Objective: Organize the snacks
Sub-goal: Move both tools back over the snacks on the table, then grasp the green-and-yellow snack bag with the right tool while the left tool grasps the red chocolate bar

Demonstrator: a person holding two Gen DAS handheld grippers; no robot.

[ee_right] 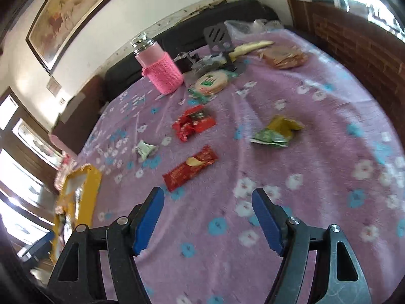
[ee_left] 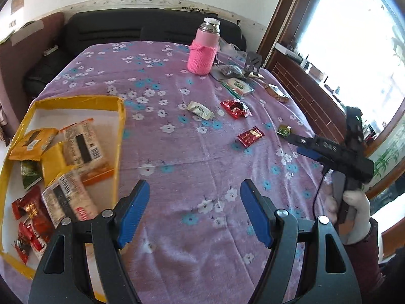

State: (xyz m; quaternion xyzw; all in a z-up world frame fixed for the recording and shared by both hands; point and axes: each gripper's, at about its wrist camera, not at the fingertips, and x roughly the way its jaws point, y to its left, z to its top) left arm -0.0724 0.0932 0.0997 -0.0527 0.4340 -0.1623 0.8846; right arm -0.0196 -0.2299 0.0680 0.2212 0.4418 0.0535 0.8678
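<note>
A yellow cardboard box (ee_left: 121,116) sits at the table's left and holds several snack packets; it also shows in the right wrist view (ee_right: 86,187). Loose on the purple flowered cloth lie a flat red packet (ee_left: 250,136) (ee_right: 191,167), a crumpled red packet (ee_left: 235,108) (ee_right: 193,124), a small white packet (ee_left: 200,109) (ee_right: 145,150) and a green-yellow packet (ee_left: 284,130) (ee_right: 277,131). My left gripper (ee_left: 195,211) is open and empty, just right of the box. My right gripper (ee_right: 207,219) is open and empty, just short of the flat red packet; it shows from the side in the left wrist view (ee_left: 301,144).
A pink-sleeved flask (ee_left: 203,48) (ee_right: 160,69) stands at the far side. Beside it lie a round green-labelled cracker pack (ee_left: 238,85) (ee_right: 211,82), a brown biscuit pack (ee_left: 276,91) (ee_right: 283,55) and a dark metal stand (ee_right: 219,38). A dark sofa is behind the table, a brick sill to the right.
</note>
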